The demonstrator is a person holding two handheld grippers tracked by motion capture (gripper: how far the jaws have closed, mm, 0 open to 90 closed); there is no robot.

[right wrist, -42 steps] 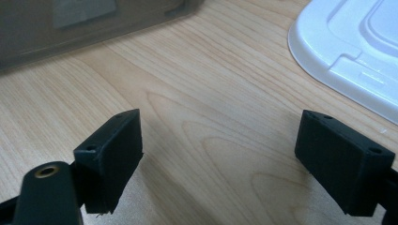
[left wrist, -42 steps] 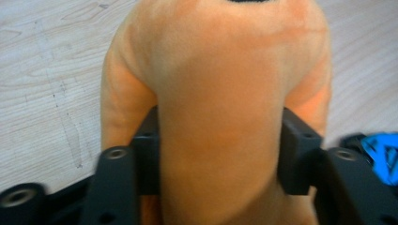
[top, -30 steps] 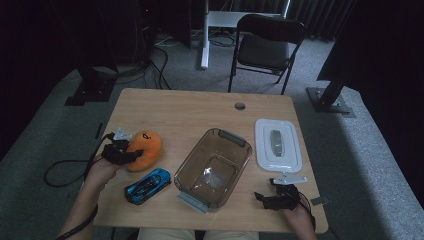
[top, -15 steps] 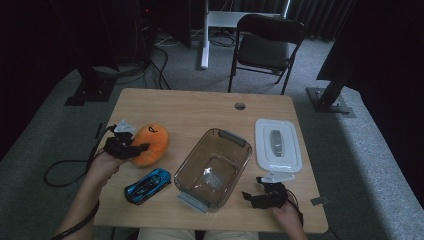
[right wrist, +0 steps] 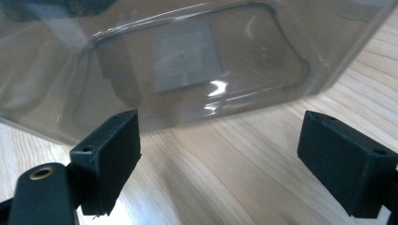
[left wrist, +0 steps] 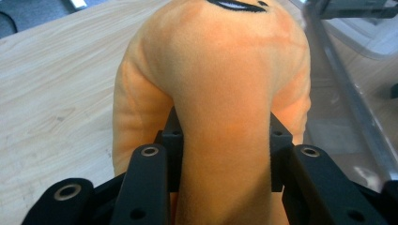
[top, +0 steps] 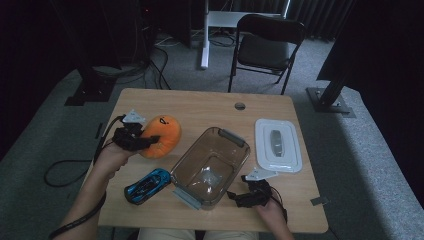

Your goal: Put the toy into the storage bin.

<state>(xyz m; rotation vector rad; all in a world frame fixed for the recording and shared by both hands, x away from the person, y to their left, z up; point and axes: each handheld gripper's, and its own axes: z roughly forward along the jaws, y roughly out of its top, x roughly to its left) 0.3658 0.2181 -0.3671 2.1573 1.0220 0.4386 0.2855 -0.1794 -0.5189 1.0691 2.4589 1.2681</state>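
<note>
An orange plush toy point(top: 161, 135) with a black mark on top hangs just above the left of the table, and my left gripper point(top: 141, 141) is shut on it. In the left gripper view the two black pads point(left wrist: 171, 140) squeeze the orange plush toy point(left wrist: 225, 93) into a waist. A clear plastic container point(top: 211, 166) lies in the middle of the table, empty. My right gripper point(top: 239, 196) stands open near the front edge, right beside the container's near right corner. The right gripper view has the clear container point(right wrist: 187, 61) just ahead of the wide-apart jaws of my right gripper point(right wrist: 225, 150), with bare wood between them.
A blue toy car point(top: 147, 185) lies at the front left, near the container. The white container lid point(top: 277, 145) rests flat at the right. The wooden table point(top: 200, 107) has a cable hole point(top: 240, 106) at the back. A black folding chair point(top: 267, 47) stands behind it.
My left gripper has lifted the orange plush toy off the table and carried it a little to the right. My right gripper has slid left along the front edge, up to the clear container.
</note>
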